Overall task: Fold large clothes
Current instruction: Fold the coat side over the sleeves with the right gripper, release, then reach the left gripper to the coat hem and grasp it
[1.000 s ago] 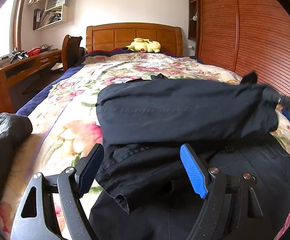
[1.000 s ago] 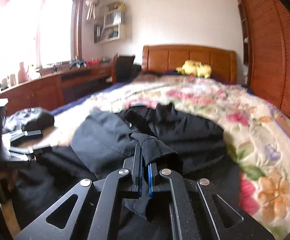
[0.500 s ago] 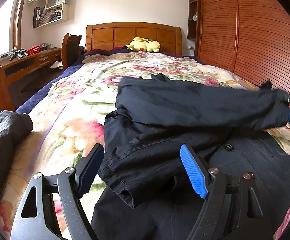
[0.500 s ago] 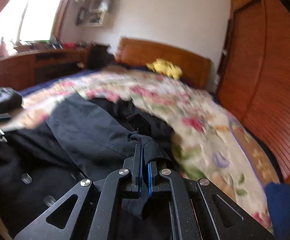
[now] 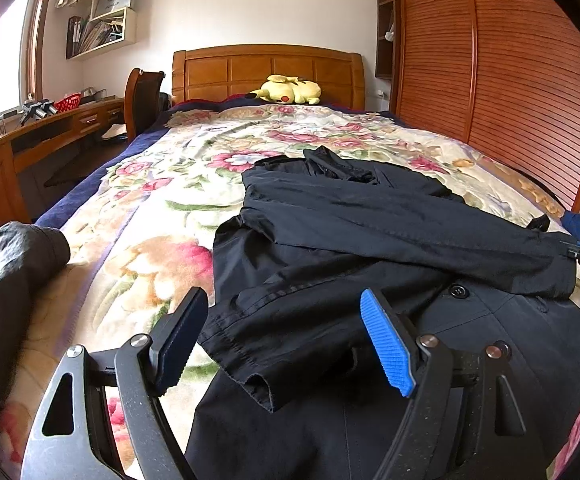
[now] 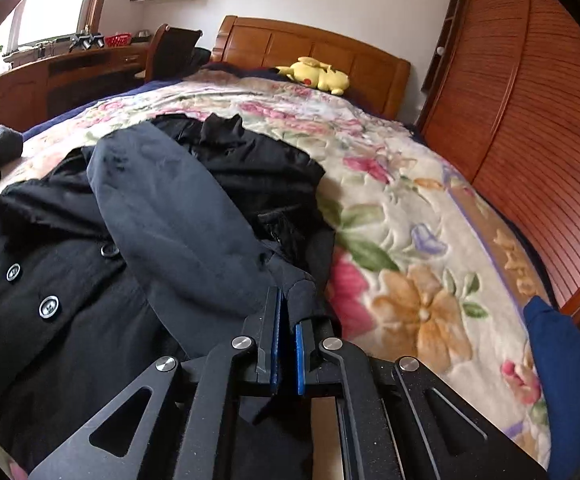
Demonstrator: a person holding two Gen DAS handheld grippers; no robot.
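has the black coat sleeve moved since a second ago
Yes. In the left wrist view the black coat sleeve has dropped from level with the wooden headboard's base and now lies low across the coat.

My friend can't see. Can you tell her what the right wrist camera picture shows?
The right gripper is shut on the end of a sleeve of a black coat, spread on a bed with a flowery blanket. A yellow plush toy lies by the wooden headboard.

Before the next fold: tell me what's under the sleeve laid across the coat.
Under the sleeve lies the coat front, one button showing at its edge. The floral blanket lies beneath. Anything else under the sleeve is covered. The right gripper pinches its cuff.
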